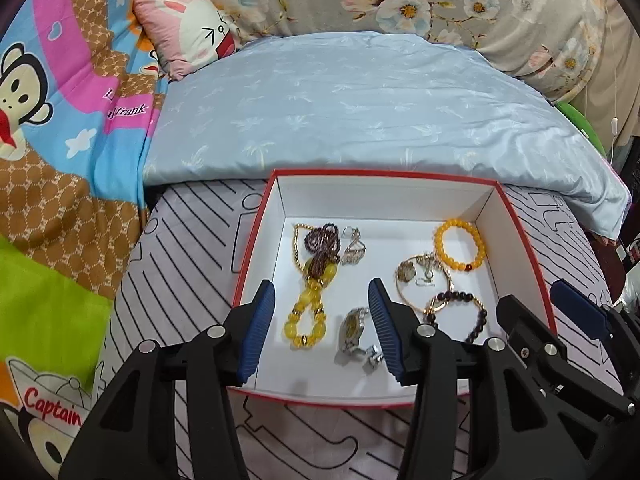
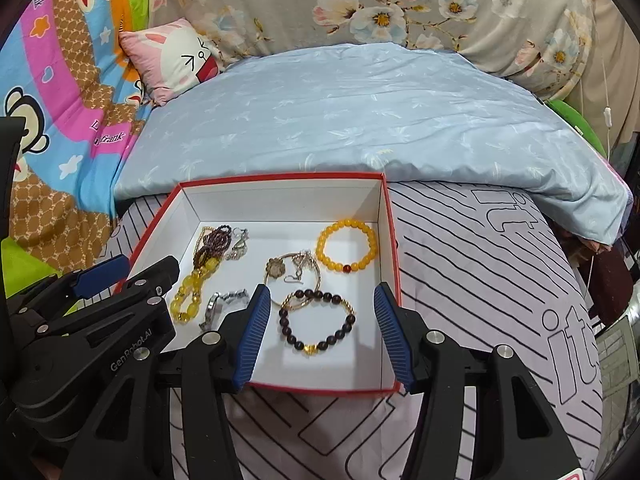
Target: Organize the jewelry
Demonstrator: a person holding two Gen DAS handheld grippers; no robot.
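You are working in a home bedroom, on a bed (image 1: 192, 264) made up with a pale sheet printed in black lines. A folded light-blue quilt (image 1: 360, 116) lies across it, with a floral duvet (image 1: 460, 4) bunched behind, a cartoon-monkey blanket (image 1: 60, 120) to your left and a small pink rabbit cushion (image 1: 188, 36) tucked between them.

Red-rimmed white box (image 1: 400, 196), yellow bead bracelet (image 2: 346, 251), pale blue quilt (image 1: 360, 108), black-striped grey sheet (image 2: 480, 260).
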